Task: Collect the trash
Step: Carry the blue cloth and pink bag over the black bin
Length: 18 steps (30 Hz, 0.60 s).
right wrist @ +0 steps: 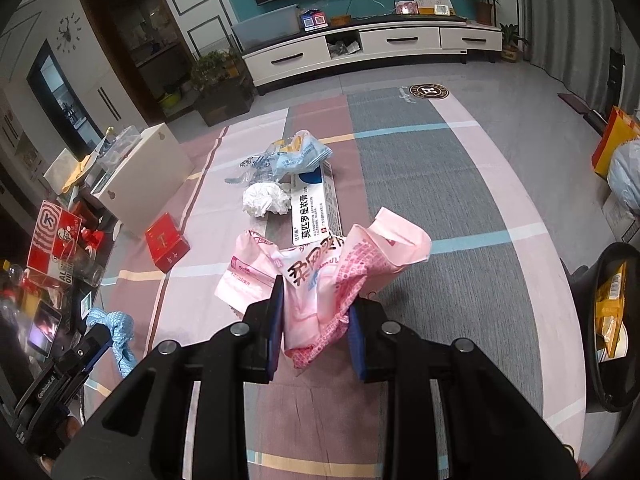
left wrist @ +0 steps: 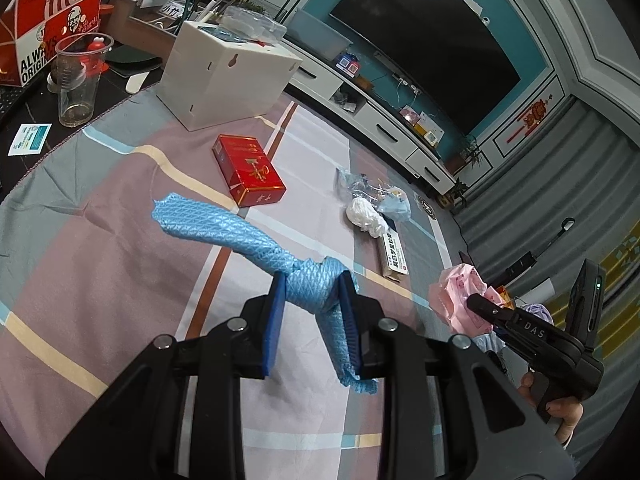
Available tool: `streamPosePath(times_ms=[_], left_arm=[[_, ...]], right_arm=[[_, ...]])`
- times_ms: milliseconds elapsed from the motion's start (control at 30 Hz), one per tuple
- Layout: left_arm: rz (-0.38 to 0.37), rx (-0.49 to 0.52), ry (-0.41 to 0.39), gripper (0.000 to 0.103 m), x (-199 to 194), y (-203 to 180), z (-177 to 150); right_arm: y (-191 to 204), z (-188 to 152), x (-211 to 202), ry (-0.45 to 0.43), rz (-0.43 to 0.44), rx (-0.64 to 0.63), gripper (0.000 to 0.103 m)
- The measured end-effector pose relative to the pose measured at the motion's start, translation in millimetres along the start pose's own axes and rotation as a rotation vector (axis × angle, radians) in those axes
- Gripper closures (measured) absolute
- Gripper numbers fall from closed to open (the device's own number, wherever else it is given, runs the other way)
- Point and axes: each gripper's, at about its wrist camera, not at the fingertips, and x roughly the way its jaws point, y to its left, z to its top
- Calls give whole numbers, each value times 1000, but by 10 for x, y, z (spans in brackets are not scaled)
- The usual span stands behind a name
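My left gripper is shut on a knotted blue textured cloth and holds it above the striped tablecloth. My right gripper is shut on a crumpled pink plastic wrapper, lifted over the table; it also shows in the left wrist view. On the table lie a red box, a white crumpled tissue, a white medicine box and a clear-and-blue plastic bag. The blue cloth also shows in the right wrist view.
A white box stands at the table's far side, with a clear plastic cup and a KFC carton beside it. A black-rimmed bin holding a yellow wrapper sits at the right. A TV cabinet stands beyond.
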Motion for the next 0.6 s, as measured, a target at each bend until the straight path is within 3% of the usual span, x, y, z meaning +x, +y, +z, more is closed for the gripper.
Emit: streamPosePath(times_ms=[367, 600], left_arm=[[7, 13, 3, 75, 35, -37, -37], [10, 66, -14, 75, 8, -270, -117]], right_arm=[[-93, -62, -127, -20, 22, 6, 74], [-321, -65, -353, -68, 55, 6, 74]])
